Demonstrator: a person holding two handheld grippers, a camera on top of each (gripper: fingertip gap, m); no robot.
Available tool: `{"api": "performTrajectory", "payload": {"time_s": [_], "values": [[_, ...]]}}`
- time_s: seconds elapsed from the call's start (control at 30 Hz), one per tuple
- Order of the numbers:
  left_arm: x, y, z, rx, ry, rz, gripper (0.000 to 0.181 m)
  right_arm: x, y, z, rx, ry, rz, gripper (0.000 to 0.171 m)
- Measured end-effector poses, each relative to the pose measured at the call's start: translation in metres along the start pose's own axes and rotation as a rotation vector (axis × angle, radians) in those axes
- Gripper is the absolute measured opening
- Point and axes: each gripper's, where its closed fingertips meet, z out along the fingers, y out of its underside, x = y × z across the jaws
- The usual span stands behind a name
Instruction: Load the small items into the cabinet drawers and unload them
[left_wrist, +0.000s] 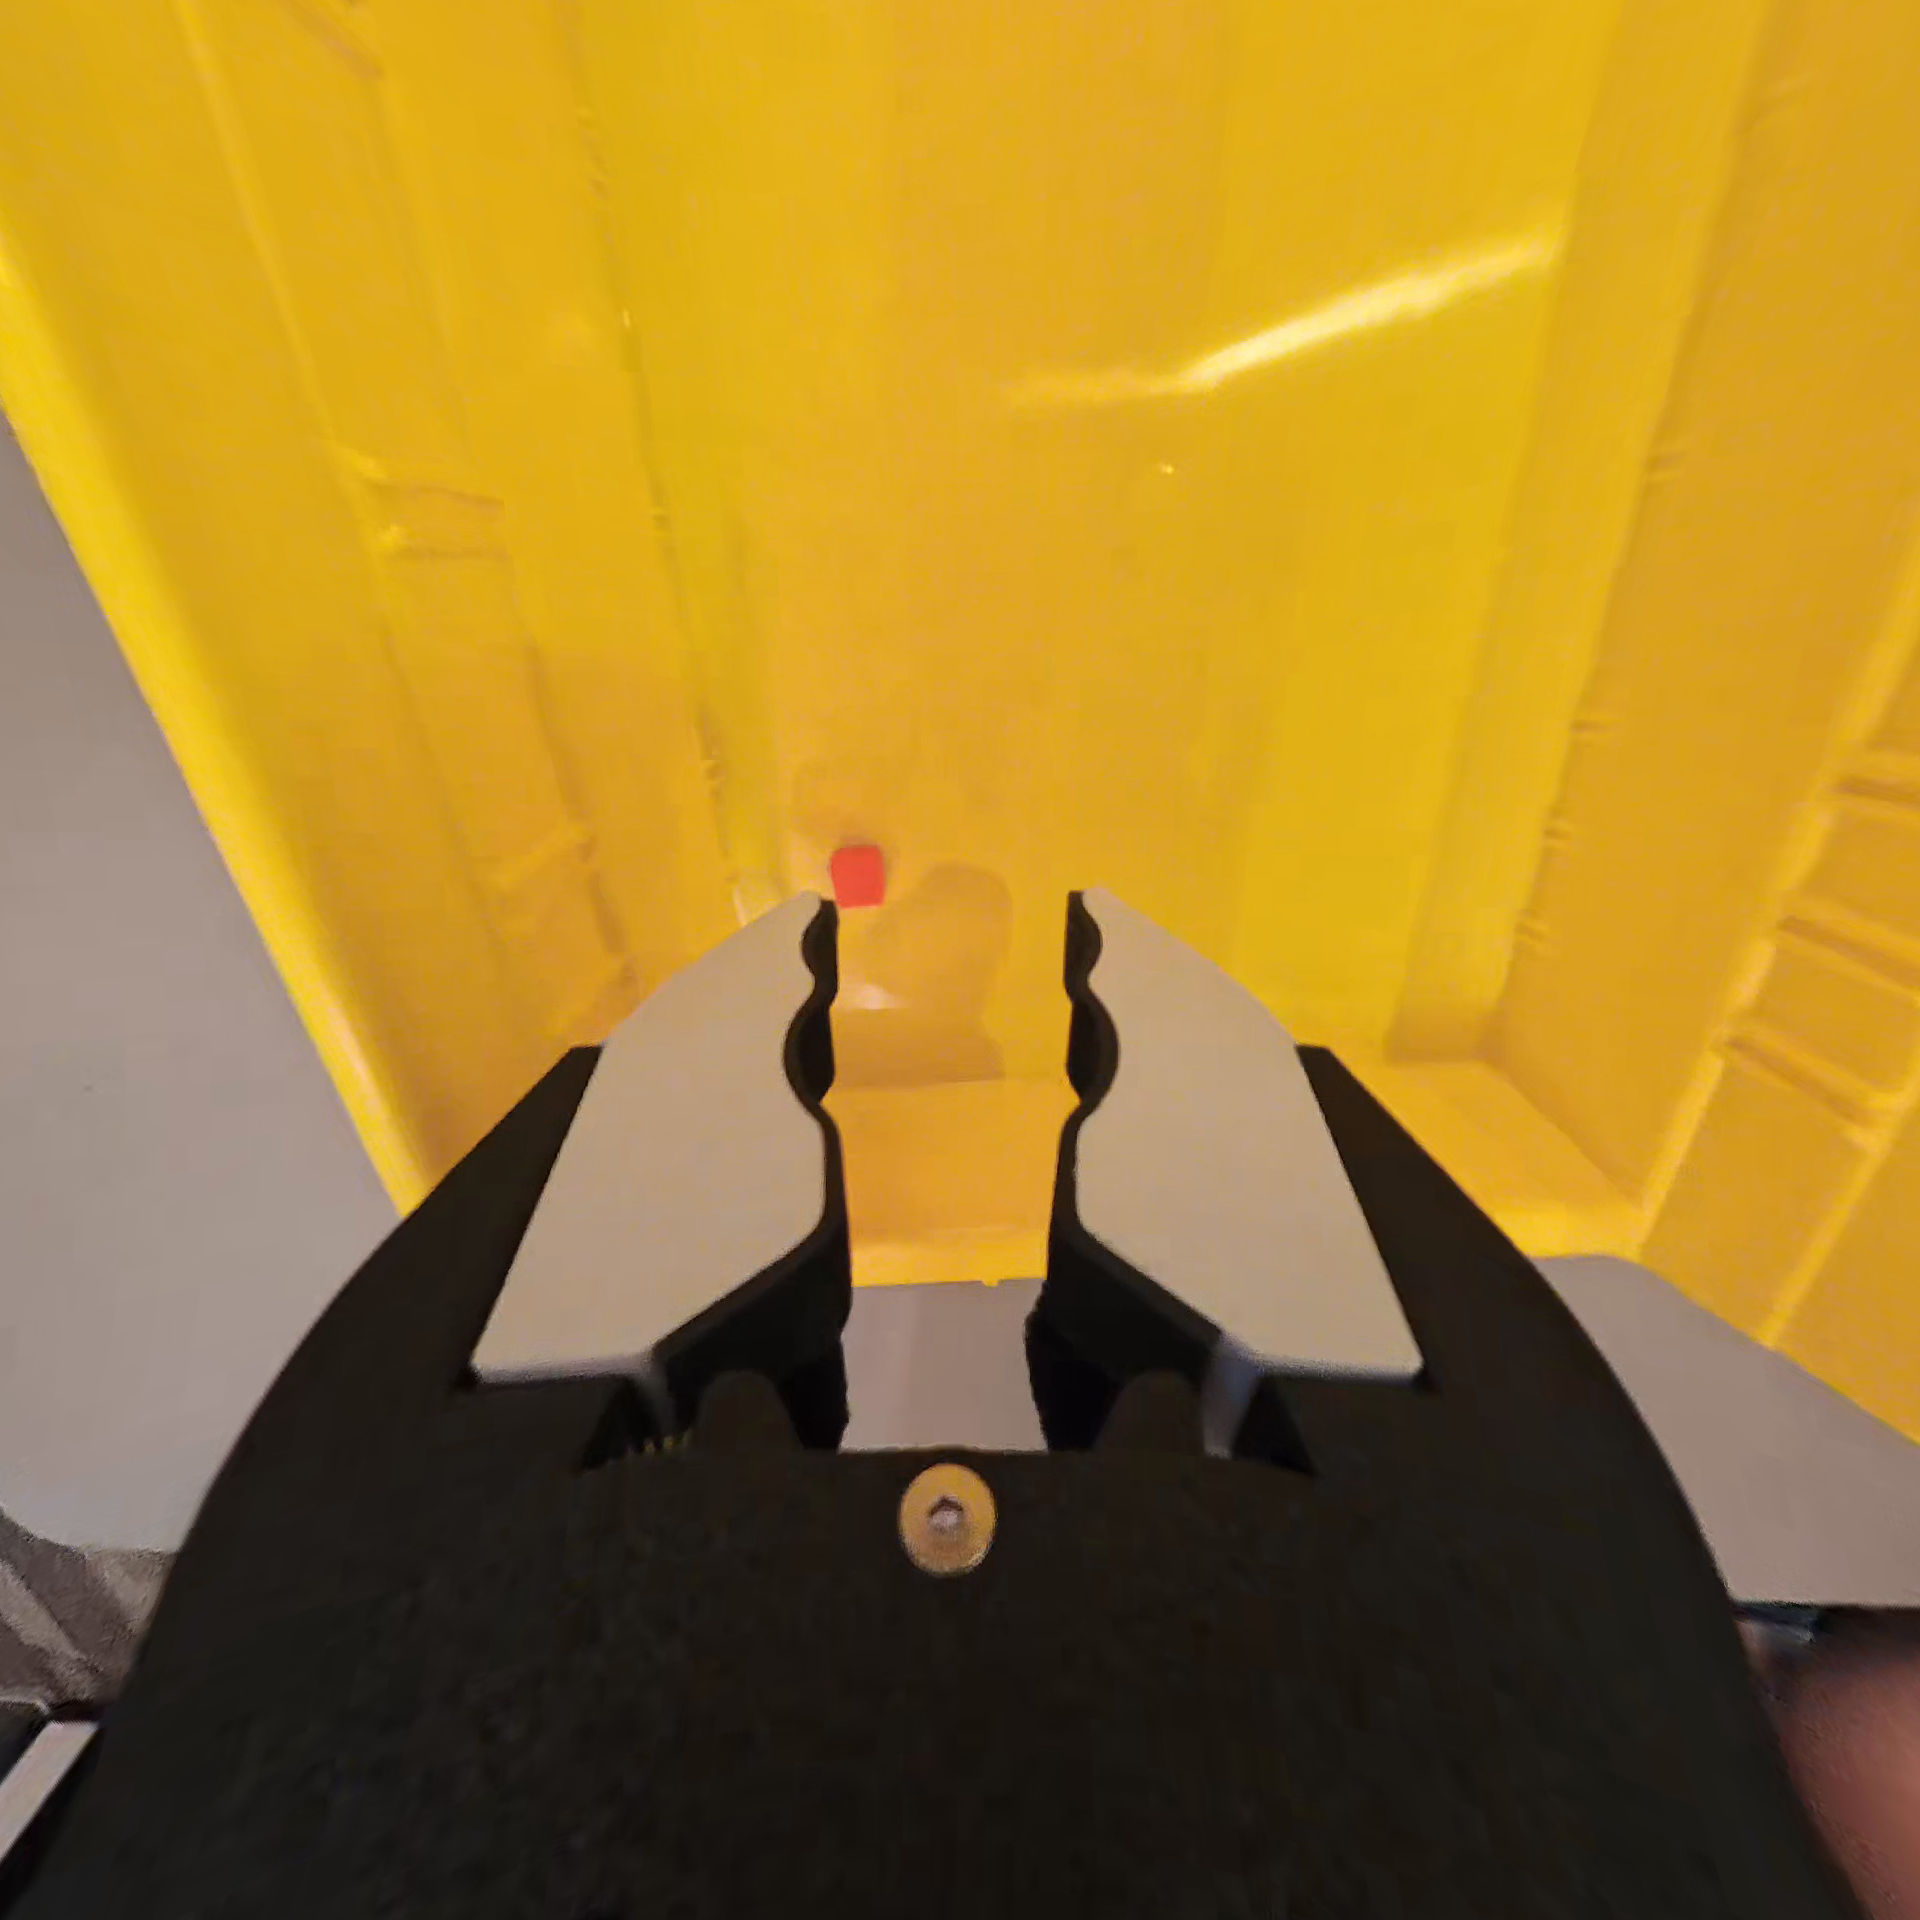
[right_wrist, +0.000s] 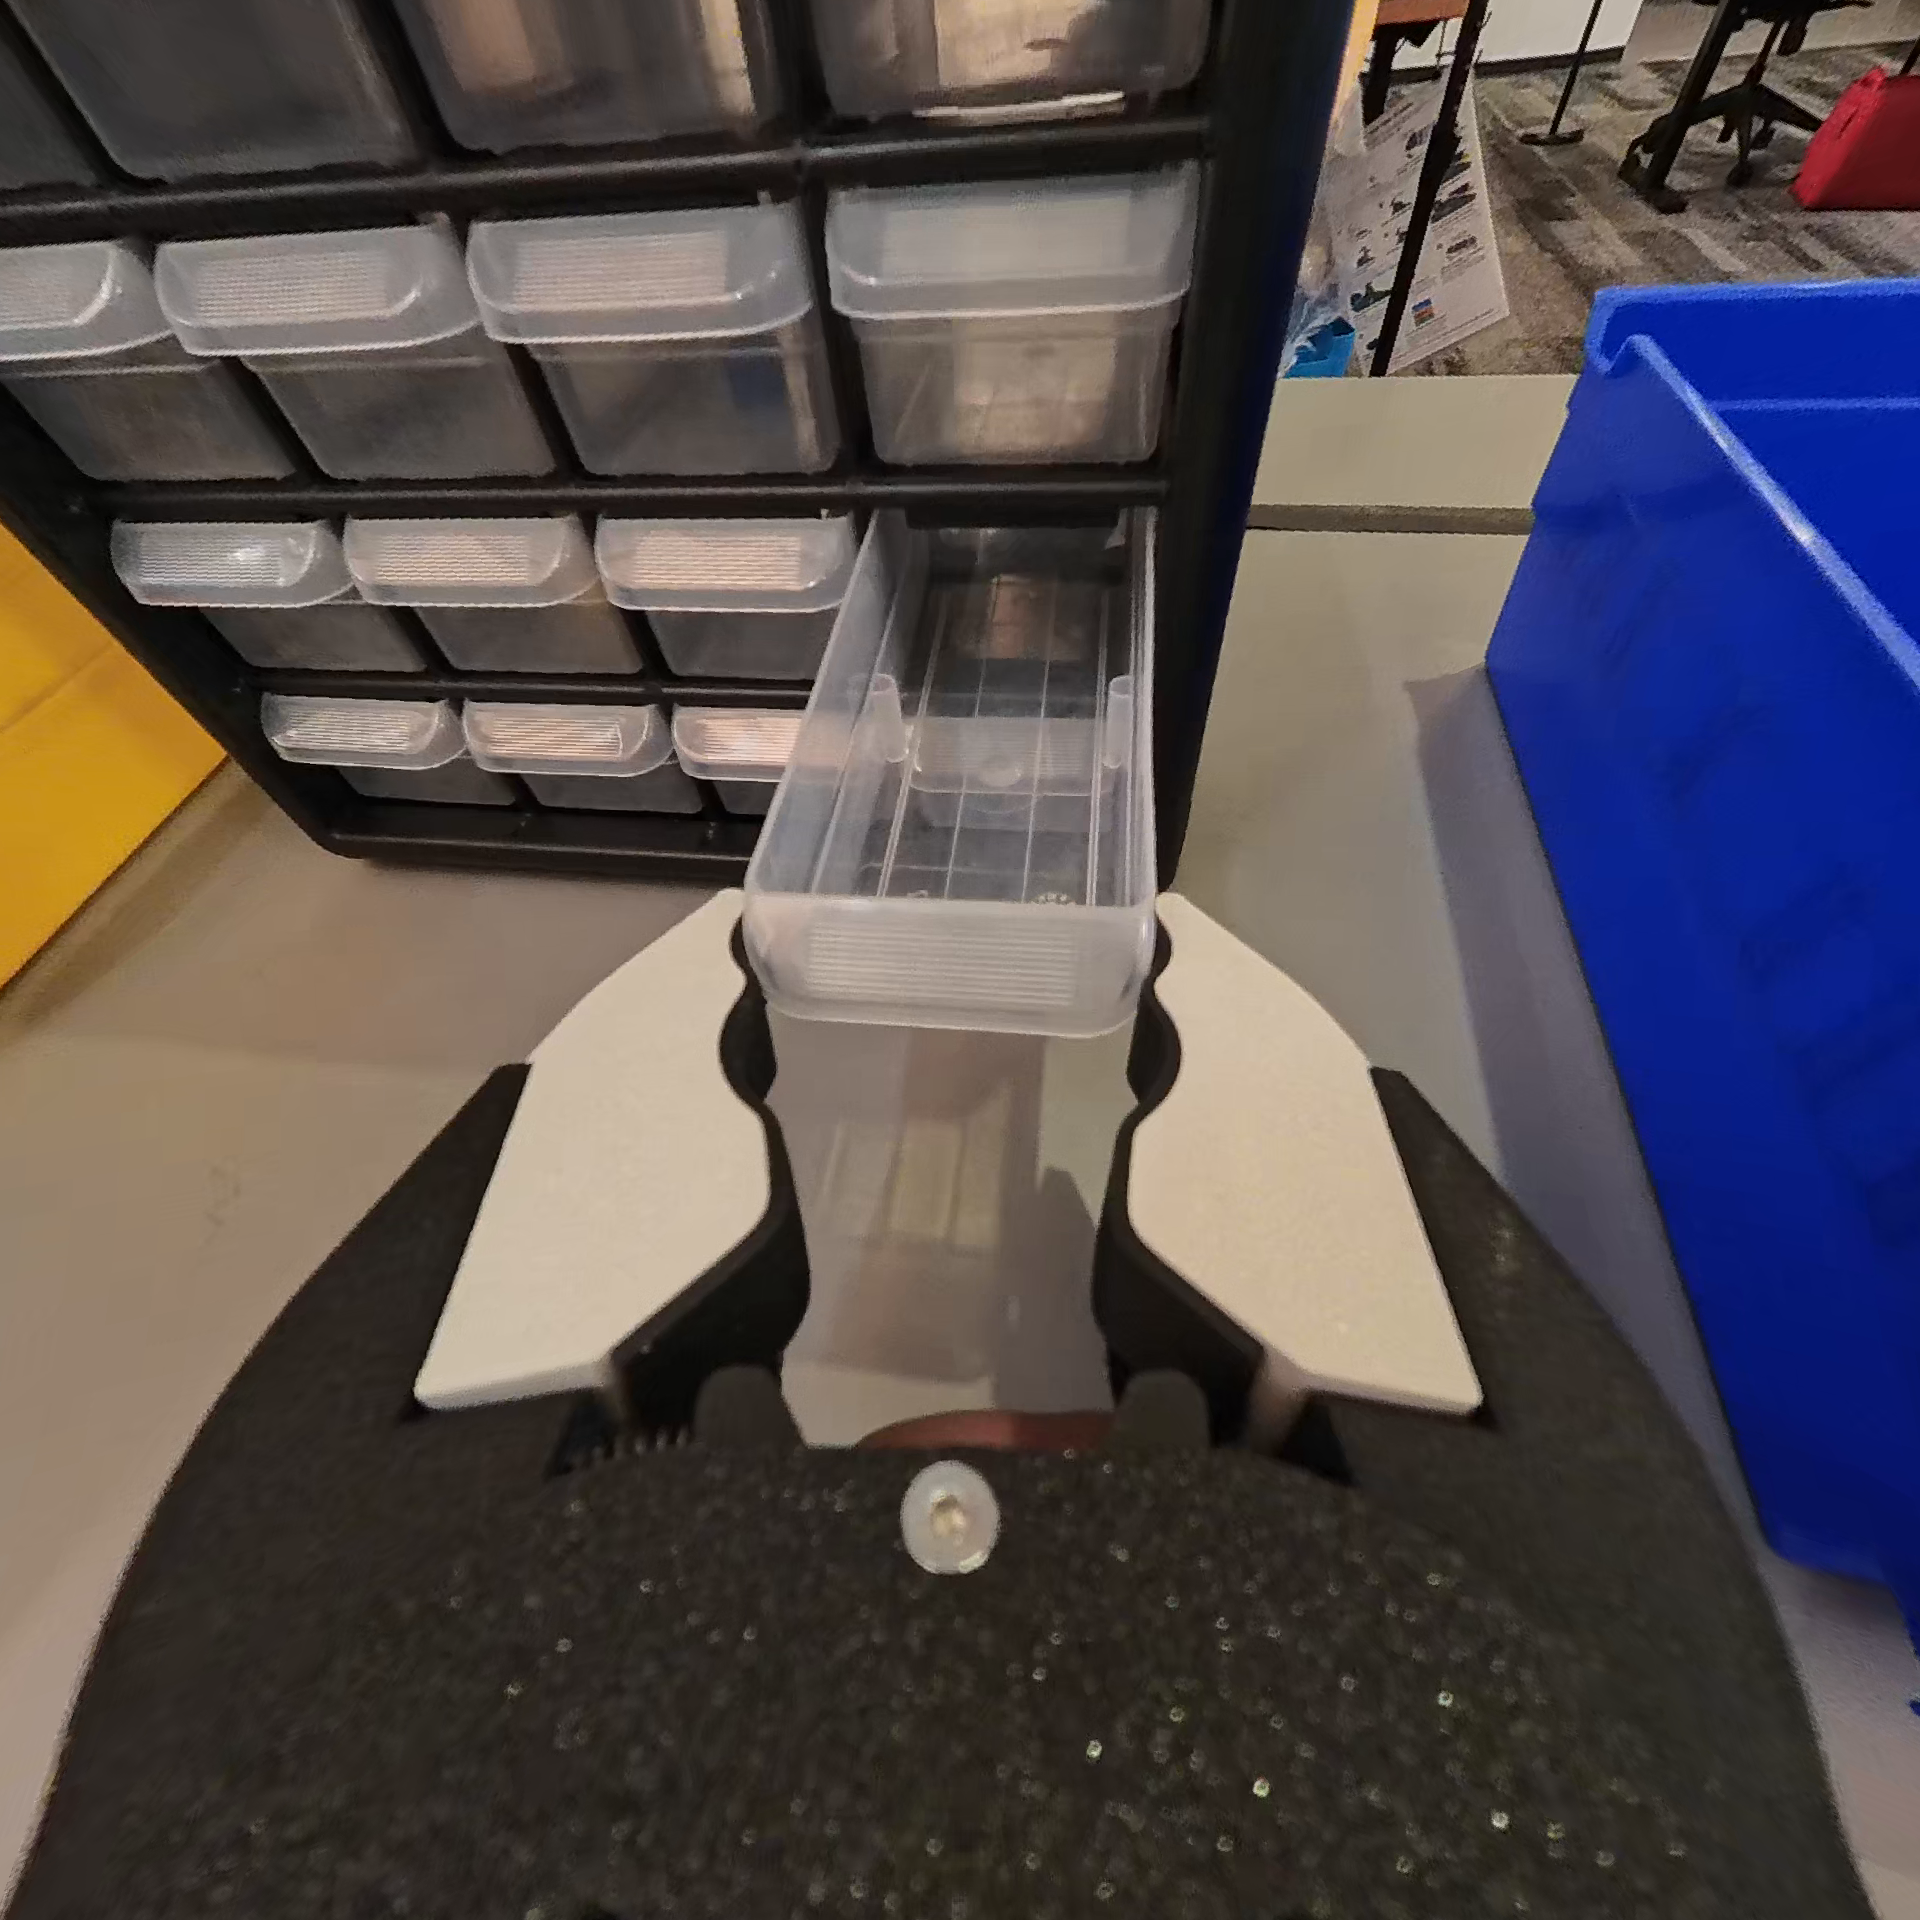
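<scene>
The right tool (right_wrist: 948, 961) is clamped on the front of one clear drawer (right_wrist: 956, 790), pulled out of the black cabinet (right_wrist: 1216, 312) on the grey surface (right_wrist: 260, 1039), one blue bin (right_wrist: 1714, 831) beside it. The left tool (left_wrist: 948, 914) is released, holding nothing, inside one yellow bin (left_wrist: 1039, 416); one small red item (left_wrist: 858, 875) lies just past its left fingertip.
</scene>
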Motion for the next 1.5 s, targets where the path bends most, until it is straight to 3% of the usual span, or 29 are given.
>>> {"api": "performTrajectory", "payload": {"time_s": [0.67, 0.8, 0.87, 1.07, 1.23, 1.37, 1.5], "values": [[-0.018, 0.010, 0.031, -0.100, -0.146, -0.054, 0.036, 0.000, 0.000, -0.002, 0.000, -0.021, 0.025, 0.067], [-0.017, 0.014, 0.036, -0.128, -0.152, -0.052, 0.025, 0.000, 0.000, -0.002, 0.000, -0.021, 0.023, 0.067], [-0.018, 0.012, 0.037, -0.120, -0.146, -0.057, 0.011, 0.001, 0.000, -0.002, 0.000, -0.023, 0.027, 0.067], [-0.009, 0.008, 0.025, -0.073, -0.081, -0.046, 0.010, 0.000, 0.000, -0.002, -0.001, -0.022, 0.023, 0.067], [0.059, 0.000, -0.031, 0.052, 0.141, 0.136, 0.010, 0.000, 0.000, -0.002, -0.001, -0.022, 0.022, 0.067], [0.169, 0.013, -0.099, 0.179, 0.412, 0.451, 0.010, 0.000, 0.000, -0.002, 0.000, -0.020, 0.023, 0.067], [0.273, 0.034, -0.140, 0.299, 0.440, 0.802, 0.010, 0.001, 0.001, -0.002, 0.003, -0.024, 0.029, 0.067]]}}
